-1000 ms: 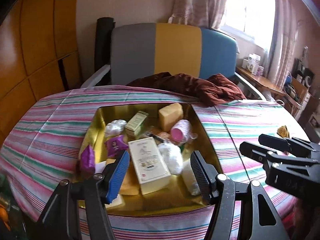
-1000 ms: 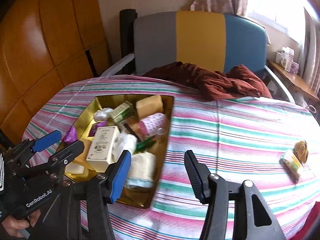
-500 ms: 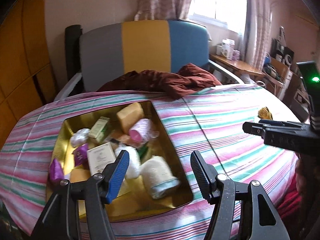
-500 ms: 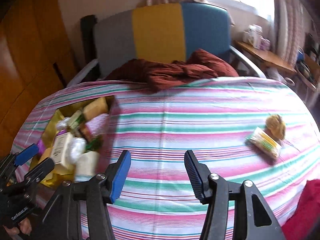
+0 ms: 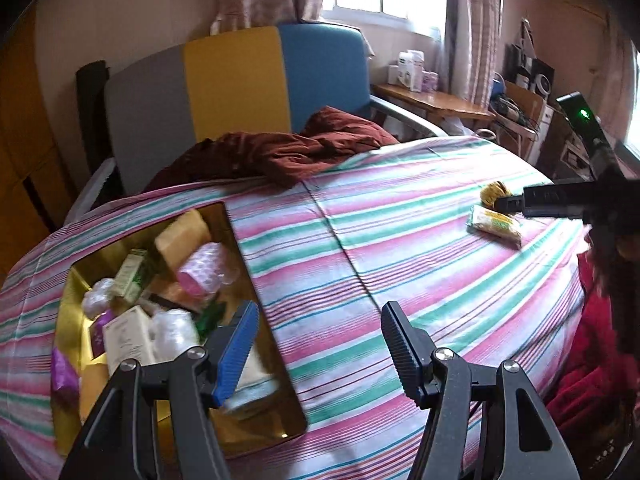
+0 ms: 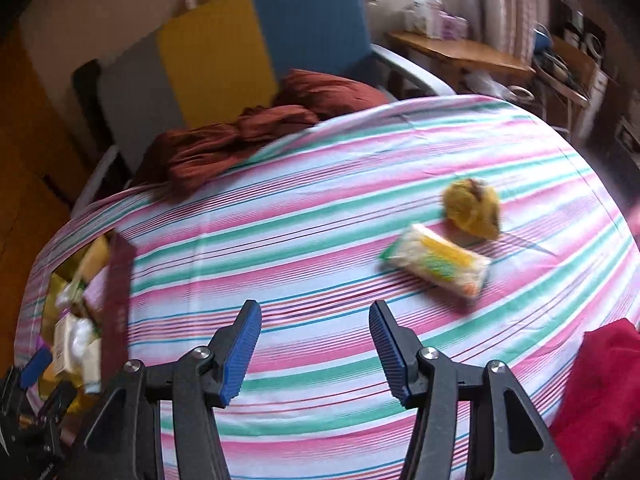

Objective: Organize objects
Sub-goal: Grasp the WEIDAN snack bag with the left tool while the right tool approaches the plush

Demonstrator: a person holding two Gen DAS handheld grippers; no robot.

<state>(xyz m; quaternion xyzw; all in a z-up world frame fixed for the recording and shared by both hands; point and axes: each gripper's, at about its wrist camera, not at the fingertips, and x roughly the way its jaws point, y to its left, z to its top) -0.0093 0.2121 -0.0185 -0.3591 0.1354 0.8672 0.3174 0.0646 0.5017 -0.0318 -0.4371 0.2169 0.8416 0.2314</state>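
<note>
A gold tray (image 5: 68,304) full of several small items sits on the left of the striped table; it also shows in the right wrist view (image 6: 118,280). A yellow-green wrapped packet (image 6: 438,266) and a yellow fuzzy lump (image 6: 474,208) lie on the cloth at the right, also in the left wrist view: packet (image 5: 496,224), lump (image 5: 494,192). My left gripper (image 5: 318,344) is open and empty over the tray's right edge. My right gripper (image 6: 314,340) is open and empty, short of the packet; it shows in the left wrist view (image 5: 508,202) beside the packet.
A brown cloth (image 5: 272,156) lies at the table's far edge before a grey, yellow and blue chair (image 5: 236,80). A red cloth (image 6: 600,380) is at the near right. A wooden side table (image 5: 436,100) with clutter stands by the window.
Both grippers swung right, away from the tray. The right gripper moved closer to the packet and lump, which now sit larger in its view. Both stay open.
</note>
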